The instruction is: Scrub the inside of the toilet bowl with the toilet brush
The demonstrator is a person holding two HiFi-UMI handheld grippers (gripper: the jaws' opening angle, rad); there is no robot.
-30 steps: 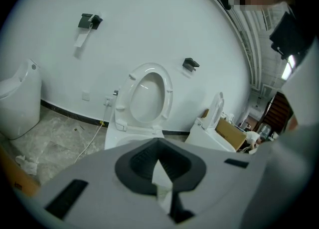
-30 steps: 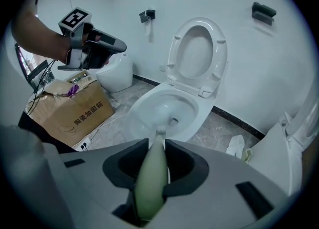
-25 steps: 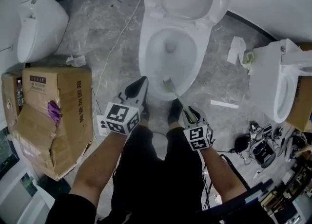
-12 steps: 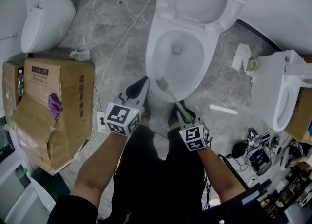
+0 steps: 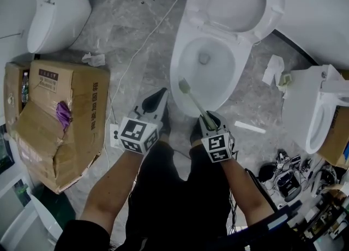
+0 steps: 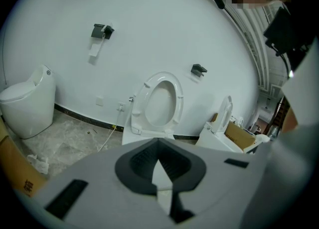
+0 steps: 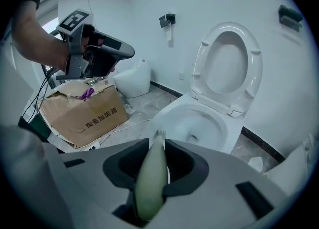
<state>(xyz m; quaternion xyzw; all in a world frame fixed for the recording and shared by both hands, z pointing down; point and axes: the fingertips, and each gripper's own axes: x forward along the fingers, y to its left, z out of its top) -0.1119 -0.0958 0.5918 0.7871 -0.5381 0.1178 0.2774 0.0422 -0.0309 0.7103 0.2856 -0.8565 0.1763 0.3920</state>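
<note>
Marbled floor [image 5: 136,37] surrounds toilet bowl [image 5: 177,74]. Right tool [image 5: 208,120] clamps toilet brush [image 5: 194,101], head over bowl's near rim, evidently for scrubbing. Left tool [image 5: 159,93] closed, empty, beside bowl.

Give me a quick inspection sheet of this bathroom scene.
Surface: grey marbled floor.
Job's things: white toilet bowl, lid up; pale green toilet brush, head at the near rim.
Clutter: torn brown cardboard box; crumpled white paper.
Grippers: left gripper shut, empty; right gripper shut on the brush.
Cables: thin white cable across floor; black cable tangle, right.
Surroundings: white toilet at left; white toilet at right.
</note>
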